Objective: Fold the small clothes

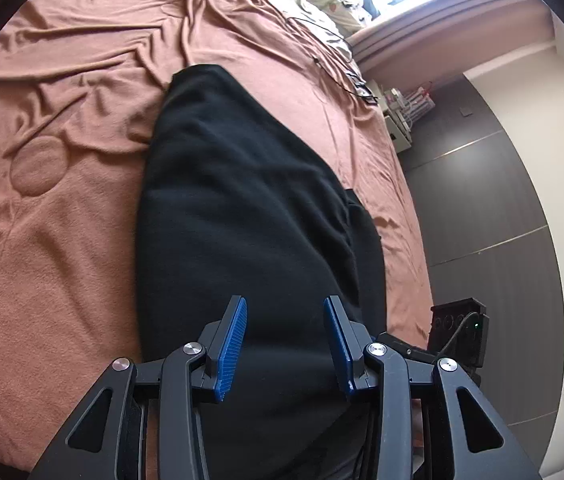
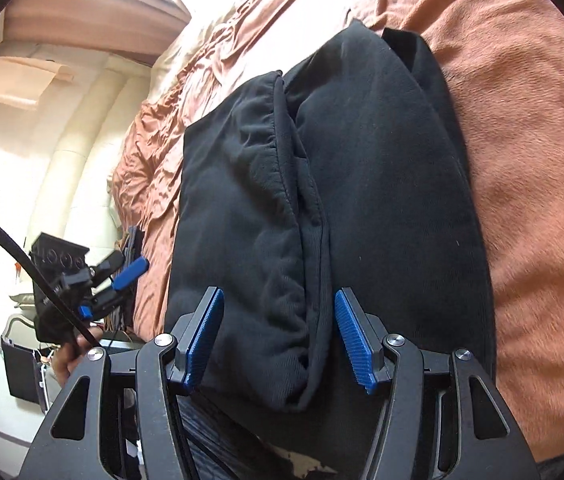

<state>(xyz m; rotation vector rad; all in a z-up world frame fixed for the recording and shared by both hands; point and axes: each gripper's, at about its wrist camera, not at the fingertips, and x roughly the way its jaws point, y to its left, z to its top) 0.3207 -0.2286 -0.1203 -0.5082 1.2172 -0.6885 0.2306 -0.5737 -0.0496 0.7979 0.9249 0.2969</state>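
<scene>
I read both tongs as wide and holding nothing: left gripper (image 1: pixel 285 344) and right gripper (image 2: pixel 278 338) sit over the black garment (image 1: pixel 242 208), which lies folded on the brown blanket (image 1: pixel 62 240). Its near edge is hidden behind the gripper frames (dark fabric hides fold detail).

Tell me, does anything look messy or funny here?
A little. The black garment isn't folded evenly: a back layer pokes out past the top one. The brown bedsheet is wrinkled, with a round bump under it.
</scene>
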